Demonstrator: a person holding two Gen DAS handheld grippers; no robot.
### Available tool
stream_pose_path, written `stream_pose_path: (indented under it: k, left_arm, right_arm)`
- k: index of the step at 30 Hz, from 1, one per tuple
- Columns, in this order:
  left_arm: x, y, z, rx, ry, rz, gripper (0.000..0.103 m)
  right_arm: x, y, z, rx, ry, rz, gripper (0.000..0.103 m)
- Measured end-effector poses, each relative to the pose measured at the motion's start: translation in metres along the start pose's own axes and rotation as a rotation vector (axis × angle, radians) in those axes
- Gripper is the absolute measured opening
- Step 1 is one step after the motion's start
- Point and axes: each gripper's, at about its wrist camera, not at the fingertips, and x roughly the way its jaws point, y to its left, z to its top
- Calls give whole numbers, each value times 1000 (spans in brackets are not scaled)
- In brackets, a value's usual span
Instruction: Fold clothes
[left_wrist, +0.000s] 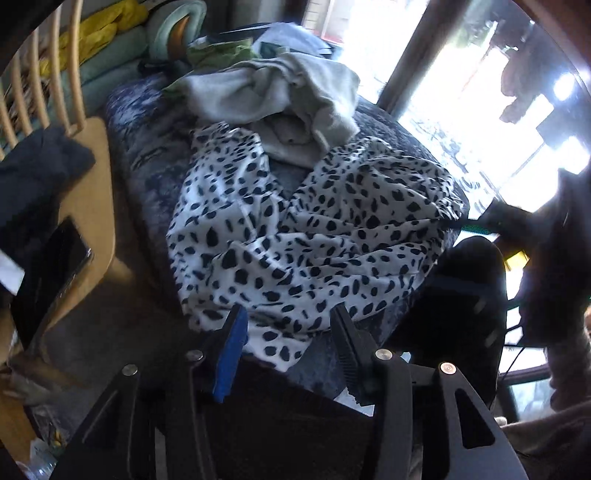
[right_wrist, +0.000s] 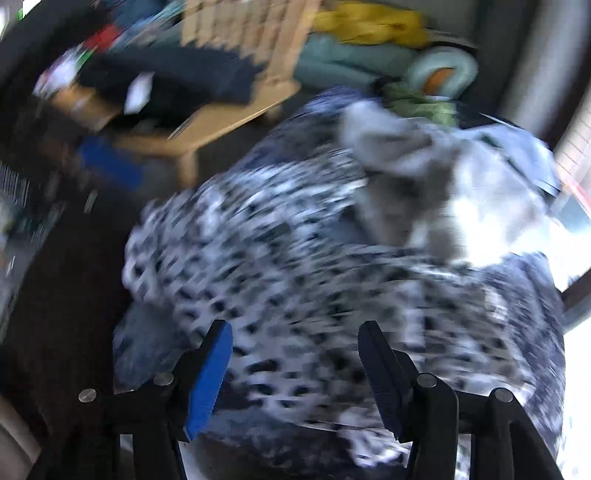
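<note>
Spotted garment: thin white cloth (left_wrist: 295, 236) with dark blotchy spots, rumpled in soft folds across the middle of the ottoman, its near hem just ahead of my left fingers.
Grey garment: a thicker, matte sweatshirt-like heap (left_wrist: 280, 96) lying at the far edge of the spotted cloth and overlapping it.
Ottoman: rounded, with mottled blue velvety upholstery (left_wrist: 147, 162).
My left claw: (left_wrist: 286, 332) jaws spread wide, one blue pad, one black ribbed pad, nothing between them.
My right claw: (right_wrist: 295, 354) equally wide apart and empty, hovering over the spotted cloth.
Chair: pale wood with a slatted back (left_wrist: 92, 155), a dark folded fabric (left_wrist: 40, 173) and a glossy black phone (left_wrist: 62, 258) on its seat.
Writing: none legible.
Left view only: sharp; bright window (left_wrist: 461, 92) and the phone.
Right view only: heavily motion-blurred; the chair's legs show.
</note>
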Motion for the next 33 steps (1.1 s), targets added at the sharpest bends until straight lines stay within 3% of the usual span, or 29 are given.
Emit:
stream_pose_path:
  k: [3, 8, 10, 11, 12, 18, 21, 23, 25, 33]
  left_arm:
    - [-1, 6, -5, -12, 3, 8, 48]
    - [-5, 7, -15, 23, -7, 11, 48]
    - [-7, 5, -20, 58, -13, 17, 48]
    - [-8, 3, -22, 74, -16, 18, 48]
    - [-8, 2, -23, 84, -20, 11, 48]
    - [-1, 3, -25, 35, -32, -122, 48]
    - [8, 7, -23, -40, -36, -207, 60]
    - [14, 12, -20, -101, -44, -271, 74]
    - [21, 16, -16, -165, -55, -329, 77]
    - [45, 13, 0, -245, -48, -396, 77]
  right_arm:
    - [30, 21, 0, -70, 33, 56, 60]
    - [74, 33, 3, -96, 88, 70, 59]
    - [84, 29, 4, -65, 118, 109, 44]
    - [87, 27, 4, -44, 135, 138, 17]
    - [89, 23, 4, -17, 153, 175, 2]
    - [38, -8, 23, 97, 4, 186, 2]
    - [9, -24, 34, 152, -85, 178, 2]
    - [-10, -34, 41, 188, -144, 172, 2]
    - [-29, -45, 49, 218, -201, 165, 2]
    - [-73, -57, 93, 214, -301, 57, 2]
